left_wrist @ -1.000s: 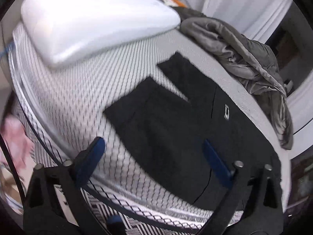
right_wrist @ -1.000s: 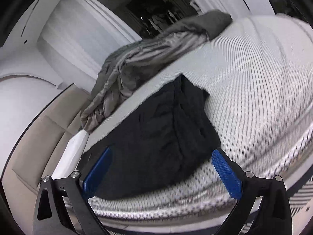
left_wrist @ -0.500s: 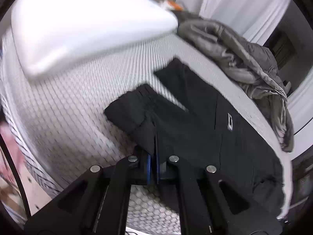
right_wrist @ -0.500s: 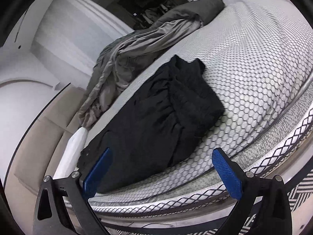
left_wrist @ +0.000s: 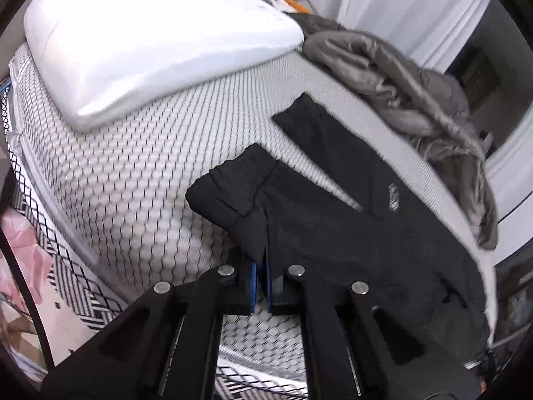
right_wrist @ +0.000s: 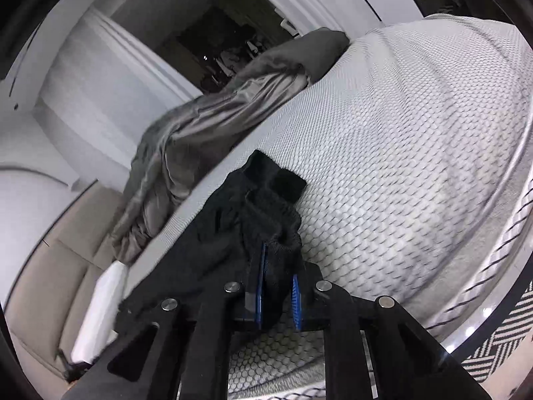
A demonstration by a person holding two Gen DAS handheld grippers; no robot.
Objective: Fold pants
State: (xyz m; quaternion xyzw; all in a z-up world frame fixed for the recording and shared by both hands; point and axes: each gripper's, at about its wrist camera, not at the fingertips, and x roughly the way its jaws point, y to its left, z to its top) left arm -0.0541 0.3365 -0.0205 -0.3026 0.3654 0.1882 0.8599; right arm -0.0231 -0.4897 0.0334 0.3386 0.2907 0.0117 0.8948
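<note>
the left gripper is pinching the near edge of the black pants lying on the mattress, while the right gripper is closing on the bunched waist, which could be slipping out if only a thin fold is caught.

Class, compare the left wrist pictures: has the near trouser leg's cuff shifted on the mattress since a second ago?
Yes. The cuff of the black pants has bunched up, no longer flat on the mattress.

White pillow on honeycomb-patterned mattress — crumpled grey blanket along its far edge.
</note>
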